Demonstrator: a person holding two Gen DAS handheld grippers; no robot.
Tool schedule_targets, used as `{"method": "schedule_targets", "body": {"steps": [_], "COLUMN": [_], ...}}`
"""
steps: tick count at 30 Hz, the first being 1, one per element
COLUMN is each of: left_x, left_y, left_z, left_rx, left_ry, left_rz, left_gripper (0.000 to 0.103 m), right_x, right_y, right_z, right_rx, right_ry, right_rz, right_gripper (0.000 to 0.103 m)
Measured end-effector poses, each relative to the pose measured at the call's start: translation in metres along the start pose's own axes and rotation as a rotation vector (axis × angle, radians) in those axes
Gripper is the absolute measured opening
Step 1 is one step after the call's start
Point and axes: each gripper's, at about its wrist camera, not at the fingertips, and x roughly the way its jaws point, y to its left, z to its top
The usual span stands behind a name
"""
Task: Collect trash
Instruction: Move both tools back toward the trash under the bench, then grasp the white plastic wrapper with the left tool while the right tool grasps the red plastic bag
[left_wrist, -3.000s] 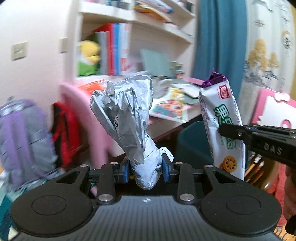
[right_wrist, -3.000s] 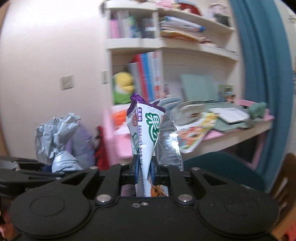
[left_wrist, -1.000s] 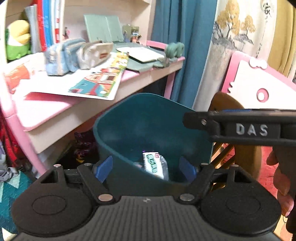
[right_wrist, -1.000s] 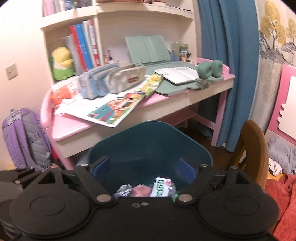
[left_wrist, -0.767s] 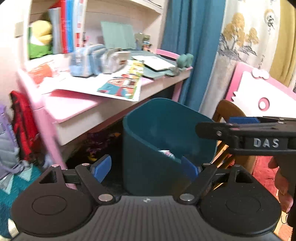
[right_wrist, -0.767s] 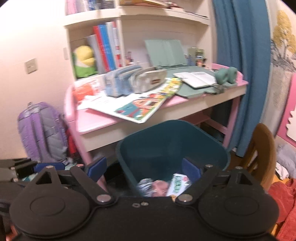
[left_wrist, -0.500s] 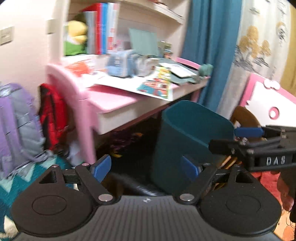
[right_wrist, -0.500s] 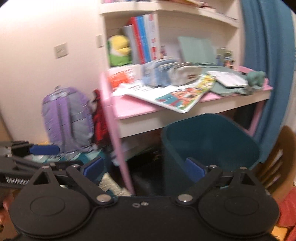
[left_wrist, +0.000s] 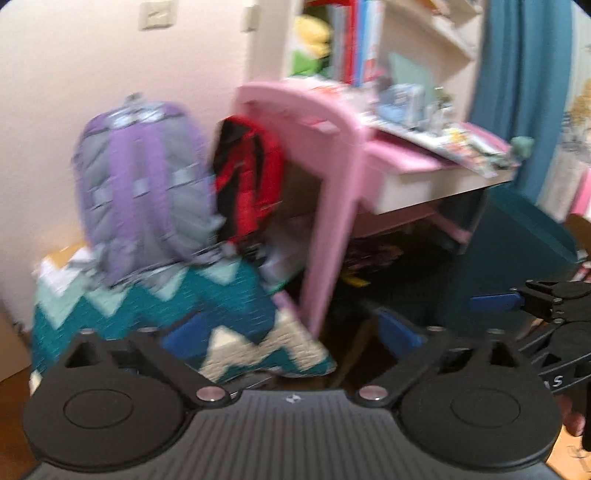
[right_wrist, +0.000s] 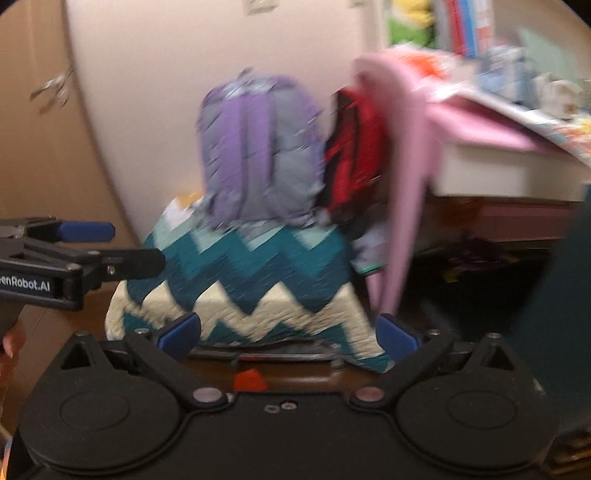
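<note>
Trash bin (left_wrist: 517, 243), dark teal, stands on the floor right of the pink desk (left_wrist: 332, 177). Left gripper (left_wrist: 290, 334) and right gripper (right_wrist: 288, 338) both have jaws spread wide, holding nothing, facing a zigzag-patterned cushion (right_wrist: 251, 280) under a purple backpack (right_wrist: 255, 147).

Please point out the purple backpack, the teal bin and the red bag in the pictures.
purple backpack (left_wrist: 140, 192), left wrist view, middle of its front.
teal bin (left_wrist: 517, 254), left wrist view, its side wall.
red bag (right_wrist: 354, 147), right wrist view, middle of its front.
</note>
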Motion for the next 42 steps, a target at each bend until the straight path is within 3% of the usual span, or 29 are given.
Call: {"method": "schedule_targets", "body": {"steps": [6,12,17,26,32,37,42], "left_x": [0.037,0.088,0.141,0.224,0.263,0.283,0.302], "left_y": [0.079,0.142,0.181,0.215,0.238,0.247,0.241], "left_z": [-0.052,-0.127,-0.204,-0.333,-0.422,-0.488,-0.533], "left_rx": [-0.085,-0.218,-0.381,-0.638,-0.779,-0.877,-0.933], "left_ry": [0.092,0.184,0.354,0.705,0.932,1.083,1.156], "left_rz": [0.088,0.174,0.239,0.356,0.392,0.407,0.361], "left_gripper": [0.103,0.103,0.103,0.103,0.103,0.103,0.103], "right_x": [0.087,0.188,0.263,0.366,0.419,0.45,0.474], "right_y": [0.032,0.043,0.043,0.044,0.04,0.036,0.032], "right_z": [-0.017,-0.061,-0.107,-0.193,-0.251,-0.3,-0.33], "right_rx": [-0.028,-0.041,0.022,0.007,-0.026,-0.068,-0.065], "right_ry": [0.076,0.184,0.316,0.515,0.683,0.821,0.884], "right_rz": [0.05,0.044,0.043,0.02,0.007,0.002,-0.001], "right_gripper": [0.101,0.101,0.1,0.096,0.094,0.088,0.084]}}
